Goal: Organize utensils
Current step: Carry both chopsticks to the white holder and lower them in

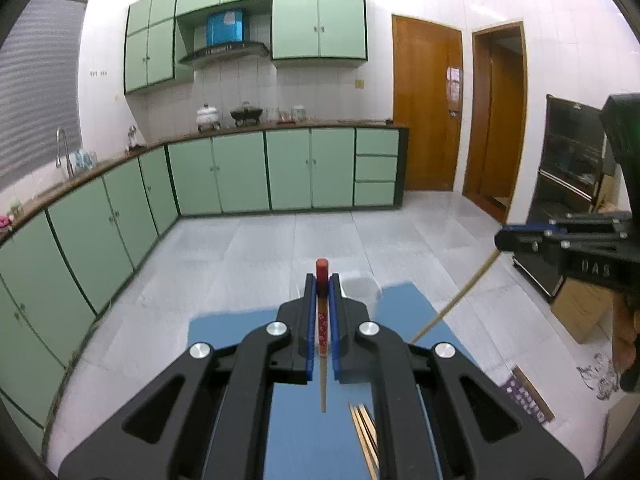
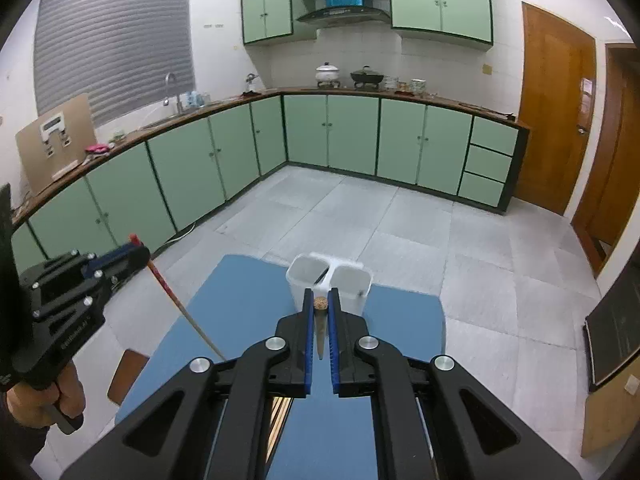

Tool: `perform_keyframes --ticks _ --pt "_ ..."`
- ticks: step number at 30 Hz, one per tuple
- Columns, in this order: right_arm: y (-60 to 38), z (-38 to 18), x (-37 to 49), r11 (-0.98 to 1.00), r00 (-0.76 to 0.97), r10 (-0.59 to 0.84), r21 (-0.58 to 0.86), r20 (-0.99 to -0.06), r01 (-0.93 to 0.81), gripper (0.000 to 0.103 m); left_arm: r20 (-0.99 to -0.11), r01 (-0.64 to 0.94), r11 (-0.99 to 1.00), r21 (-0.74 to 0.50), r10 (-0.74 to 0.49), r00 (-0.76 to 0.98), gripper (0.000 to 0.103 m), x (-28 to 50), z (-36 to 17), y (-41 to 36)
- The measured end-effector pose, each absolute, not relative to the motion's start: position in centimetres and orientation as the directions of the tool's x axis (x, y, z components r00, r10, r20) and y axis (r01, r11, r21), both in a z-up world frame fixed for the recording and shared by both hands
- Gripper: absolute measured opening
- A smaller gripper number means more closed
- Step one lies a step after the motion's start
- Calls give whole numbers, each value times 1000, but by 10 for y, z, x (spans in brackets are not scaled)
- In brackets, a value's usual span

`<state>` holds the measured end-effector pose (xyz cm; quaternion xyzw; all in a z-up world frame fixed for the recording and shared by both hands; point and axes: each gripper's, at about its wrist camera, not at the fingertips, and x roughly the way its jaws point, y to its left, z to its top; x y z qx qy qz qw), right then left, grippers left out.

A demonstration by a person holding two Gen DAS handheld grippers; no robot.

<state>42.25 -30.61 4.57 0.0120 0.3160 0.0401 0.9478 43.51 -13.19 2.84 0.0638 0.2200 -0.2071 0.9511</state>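
Observation:
My left gripper (image 1: pixel 322 280) is shut on a chopstick with a red patterned top (image 1: pixel 322 320); its thin end points back under the jaws. My right gripper (image 2: pixel 321 296) is shut on a plain wooden chopstick (image 2: pixel 320 303), seen end-on. Each gripper shows in the other's view: the right gripper (image 1: pixel 502 238) with its long wooden chopstick (image 1: pixel 456 300), the left gripper (image 2: pixel 138 250) with the red chopstick (image 2: pixel 176 304). A white two-compartment holder (image 2: pixel 330 276) stands at the far edge of the blue table (image 2: pixel 248 288), just beyond the right gripper, with something dark in its left compartment. Loose chopsticks (image 1: pixel 366 432) lie on the table below.
Both grippers hang above the blue table (image 1: pixel 224 332), over a pale tiled floor (image 2: pixel 400 220). Green cabinets (image 2: pixel 352 140) line the far walls. A black appliance (image 1: pixel 572 168) and a cardboard box (image 1: pixel 580 308) stand at the right. A brown board (image 2: pixel 127 376) sits by the table's left edge.

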Motion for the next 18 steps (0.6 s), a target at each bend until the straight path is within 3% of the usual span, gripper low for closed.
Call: perform_keyframes --ticks 10,18 --pt "-317 61 505 999 816 39 39 -576 -20 6 -400 379 926 -3 -348 848 5 526 60 -167" --pt "-331 30 571 1000 803 12 27 -595 5 6 -389 362 932 -12 -338 857 5 591 32 -197"
